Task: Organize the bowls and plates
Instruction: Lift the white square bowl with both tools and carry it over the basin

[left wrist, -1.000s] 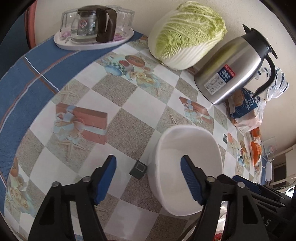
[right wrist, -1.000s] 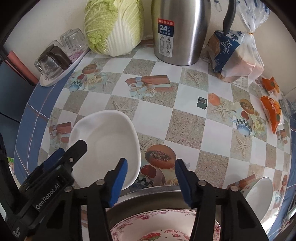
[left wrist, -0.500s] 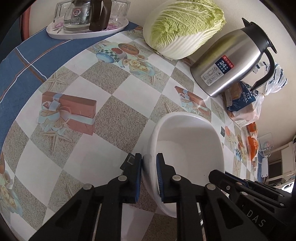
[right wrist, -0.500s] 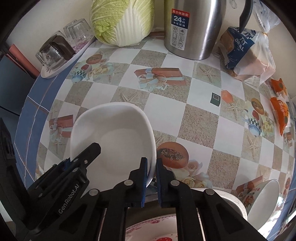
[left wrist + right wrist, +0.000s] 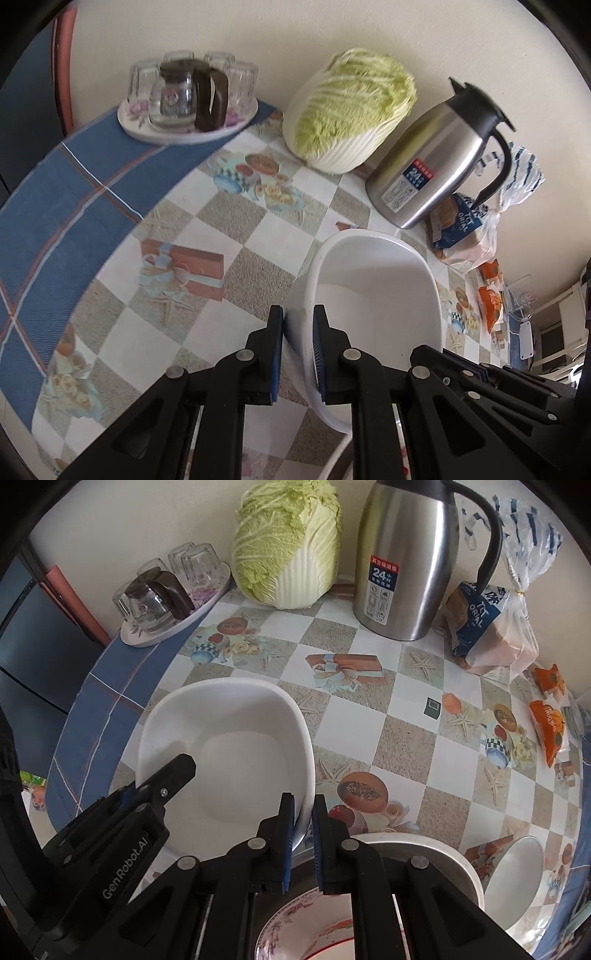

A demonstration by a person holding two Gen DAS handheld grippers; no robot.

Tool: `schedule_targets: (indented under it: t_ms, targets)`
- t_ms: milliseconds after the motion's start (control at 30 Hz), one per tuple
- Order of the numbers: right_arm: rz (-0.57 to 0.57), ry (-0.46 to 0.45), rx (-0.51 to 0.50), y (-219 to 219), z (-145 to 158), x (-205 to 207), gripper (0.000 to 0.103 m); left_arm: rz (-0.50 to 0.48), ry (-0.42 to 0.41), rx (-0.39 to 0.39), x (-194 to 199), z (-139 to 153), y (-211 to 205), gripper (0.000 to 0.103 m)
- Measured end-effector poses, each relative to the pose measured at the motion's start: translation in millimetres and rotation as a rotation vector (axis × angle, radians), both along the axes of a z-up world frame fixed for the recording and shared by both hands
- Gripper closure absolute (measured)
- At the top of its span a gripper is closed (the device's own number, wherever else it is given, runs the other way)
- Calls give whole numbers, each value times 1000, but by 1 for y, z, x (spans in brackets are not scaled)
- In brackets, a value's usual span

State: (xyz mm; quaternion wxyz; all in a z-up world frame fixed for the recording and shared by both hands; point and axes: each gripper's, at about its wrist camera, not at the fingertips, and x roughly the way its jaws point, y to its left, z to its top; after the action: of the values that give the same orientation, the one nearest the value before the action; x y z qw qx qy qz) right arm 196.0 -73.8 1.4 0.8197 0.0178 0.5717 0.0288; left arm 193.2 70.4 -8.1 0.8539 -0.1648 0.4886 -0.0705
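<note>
A large white bowl [image 5: 376, 295] [image 5: 229, 753] is held by both grippers on opposite sides of its rim. My left gripper [image 5: 298, 325] is shut on the rim's left side, one blue pad inside and one outside. My right gripper [image 5: 303, 812] is shut on the right side of the rim in the same way. The bowl looks raised a little off the checked tablecloth. Below my right gripper sits a metal basin [image 5: 424, 853] holding a floral plate [image 5: 306, 923]. A smaller white bowl [image 5: 513, 878] lies tilted at its right.
Along the wall stand a tray of upturned glasses with a jug [image 5: 188, 107], a napa cabbage [image 5: 347, 110], a steel thermos jug [image 5: 436, 158] and bagged bread [image 5: 487, 627]. Orange snack packets [image 5: 546, 723] lie at the table's right edge.
Both grippers went from open astride the bowl's rim to shut on it. Since then both have risen with the bowl, and the table looks farther below.
</note>
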Motion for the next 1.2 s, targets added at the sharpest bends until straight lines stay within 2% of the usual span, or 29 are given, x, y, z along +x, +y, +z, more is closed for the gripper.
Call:
schedule_targets:
  t_ms: [67, 300, 500, 800, 933, 1200]
  targets:
    - [-3, -14, 2, -1, 10, -7, 93, -2, -20, 13, -8, 10, -3, 87]
    - [-11, -48, -11, -10, 42, -39, 93, -35, -29, -30, -38, 27, -12, 87]
    - [-31, -81, 17, -22, 57, -74, 93, -70, -67, -2, -69, 43, -23, 87]
    - [-62, -146, 76, -34, 63, -124, 93, -94, -136, 30, -108, 60, -28, 87]
    - [-88, -175, 122, -38, 58, -145, 92, -106, -164, 73, -123, 65, -33, 87]
    - [-170, -245, 192, -55, 49, -176, 92, -161, -186, 121, -135, 69, -53, 87]
